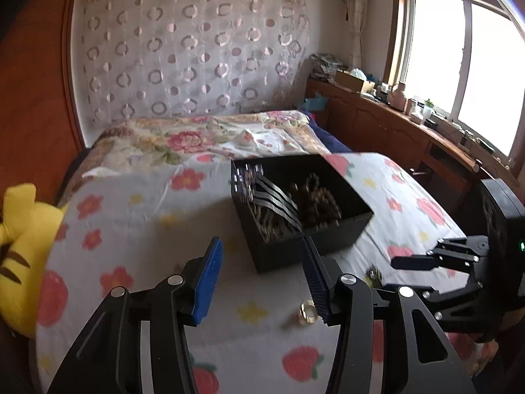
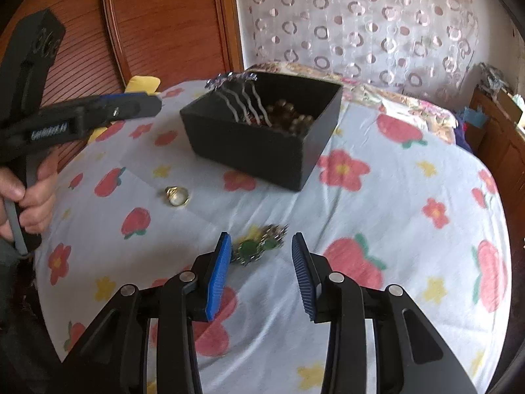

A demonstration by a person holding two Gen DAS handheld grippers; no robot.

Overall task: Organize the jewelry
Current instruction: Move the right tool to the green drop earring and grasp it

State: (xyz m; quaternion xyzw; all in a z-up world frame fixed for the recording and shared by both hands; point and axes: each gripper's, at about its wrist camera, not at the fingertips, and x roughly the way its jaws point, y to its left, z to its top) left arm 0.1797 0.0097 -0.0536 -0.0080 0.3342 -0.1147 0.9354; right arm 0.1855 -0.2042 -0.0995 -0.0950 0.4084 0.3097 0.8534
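- Right hand-held gripper point(image 2: 261, 271) pads apart, empty; green-stone piece point(image 2: 259, 246) just ahead, lower centre, long axis slanting left-right.
- Left hand-held gripper point(image 1: 261, 279) apart; gold ring point(image 1: 306, 312) beside its right pad.
- Black box point(image 2: 262, 151) beyond both.

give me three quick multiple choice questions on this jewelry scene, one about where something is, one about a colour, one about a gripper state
1. Where does the gold ring lie?
A. inside the black box
B. on the floral bedsheet, outside the box
C. between the right gripper's fingers

2. What colour are the stones on the brooch in front of the right gripper?
A. green
B. red
C. white

3. How does the left gripper stand?
A. shut on the ring
B. shut on a hair comb
C. open, holding nothing

Answers:
1. B, the ring sits on the bedsheet, apart from the black box.
2. A, the right wrist view shows round green stones in a metal setting.
3. C, its blue pads are spread wide with only bedding between them.
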